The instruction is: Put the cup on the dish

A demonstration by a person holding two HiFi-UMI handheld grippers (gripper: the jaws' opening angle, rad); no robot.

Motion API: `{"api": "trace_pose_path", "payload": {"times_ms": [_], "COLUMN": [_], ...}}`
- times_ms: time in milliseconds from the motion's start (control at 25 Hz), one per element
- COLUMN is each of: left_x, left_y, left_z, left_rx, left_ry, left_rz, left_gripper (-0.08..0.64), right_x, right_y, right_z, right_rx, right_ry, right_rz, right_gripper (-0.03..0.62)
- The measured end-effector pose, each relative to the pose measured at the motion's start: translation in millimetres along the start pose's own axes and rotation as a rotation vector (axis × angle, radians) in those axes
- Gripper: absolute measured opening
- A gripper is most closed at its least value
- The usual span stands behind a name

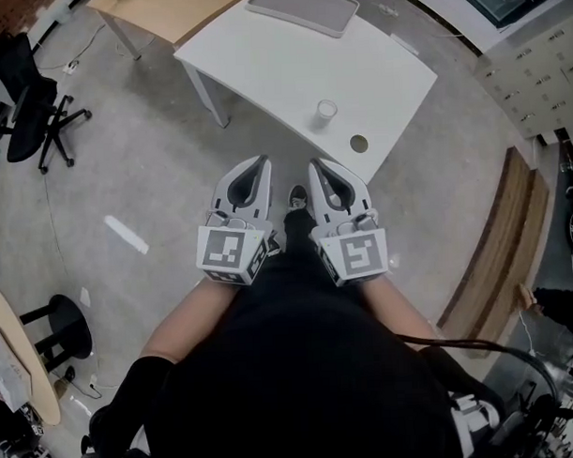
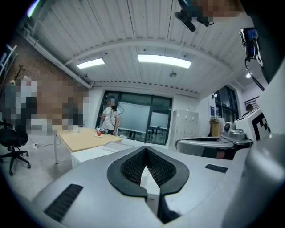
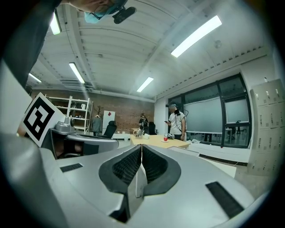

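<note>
White covers the table ahead of us, and both of the task's things sit on it near its front edge. The cup, small and pale, stands upright on the bare tabletop. The dish, a small round tan disc, lies near the cup on its right, closer to the table's edge. The two do not touch, so the cup is not on the dish.

We hold both grippers low and close to our body, over the grey floor and well short of the table. The left gripper points forward, with its marker cube towards us. In its own view the dark ribbed pads meet at their tips and nothing is between them, so it is closed and empty. The right gripper lies just beside it, roughly parallel. Its pads also press together along their front, with nothing caught in them. A shoe shows on the floor between the two grippers.

A grey tray rests at the far side of the white table, and a wooden table adjoins it on the left. A black office chair stands well off to the left.
</note>
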State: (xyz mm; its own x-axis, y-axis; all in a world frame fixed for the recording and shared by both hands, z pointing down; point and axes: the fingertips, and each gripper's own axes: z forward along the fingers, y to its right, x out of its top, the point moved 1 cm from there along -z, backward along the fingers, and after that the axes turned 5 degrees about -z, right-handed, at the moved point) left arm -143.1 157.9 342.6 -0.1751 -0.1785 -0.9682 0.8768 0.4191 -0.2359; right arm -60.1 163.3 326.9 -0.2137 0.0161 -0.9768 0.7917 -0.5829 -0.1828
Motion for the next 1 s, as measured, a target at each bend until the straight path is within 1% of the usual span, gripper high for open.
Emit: {"api": "trace_pose_path", "payload": {"times_ms": [80,200,320,400,520,640,800,1000], "left_x": [-1,-1,2,1,-3,-5,-8,-20], "left_y": [-3,-7,-14,-20,-25,-20,-22,-32], "left_z": [5,7,4,12,34,56,89,138], "left_rx": [0.006,0.019,0.029,0.032,0.032,0.021,0.014,0.013], "left_ry": [0.000,0.006,0.004,-0.002,-0.016,-0.030,-0.061,-0.111], "left_rz": [0.001,0.005,0.005,0.003,-0.001,0.009,0.018,0.035], "left_gripper": [0.008,0.008,0.008,0.008,0.008,0.008,0.008,0.008], "right_x": [-4,-5,0,-3,-16,-29,-36,-59], "right_y": [4,10,10,14,26,45,74,104], "right_z": [6,16,23,30,37,44,64,92], "right_rx": [0.002,-0.018,-0.029,-0.026,-0.021,-0.019,-0.037,-0.016], "right_ry": [-0.014,-0.035,-0.036,-0.032,-0.050,-0.066,-0.090,-0.130], "right_rz": [0.005,0.011,0.016,0.015,0.028,0.033,0.051,0.060], "right_gripper": [0.014,0.014,0.014,0.014,0.014,0.014,0.014,0.014]}}
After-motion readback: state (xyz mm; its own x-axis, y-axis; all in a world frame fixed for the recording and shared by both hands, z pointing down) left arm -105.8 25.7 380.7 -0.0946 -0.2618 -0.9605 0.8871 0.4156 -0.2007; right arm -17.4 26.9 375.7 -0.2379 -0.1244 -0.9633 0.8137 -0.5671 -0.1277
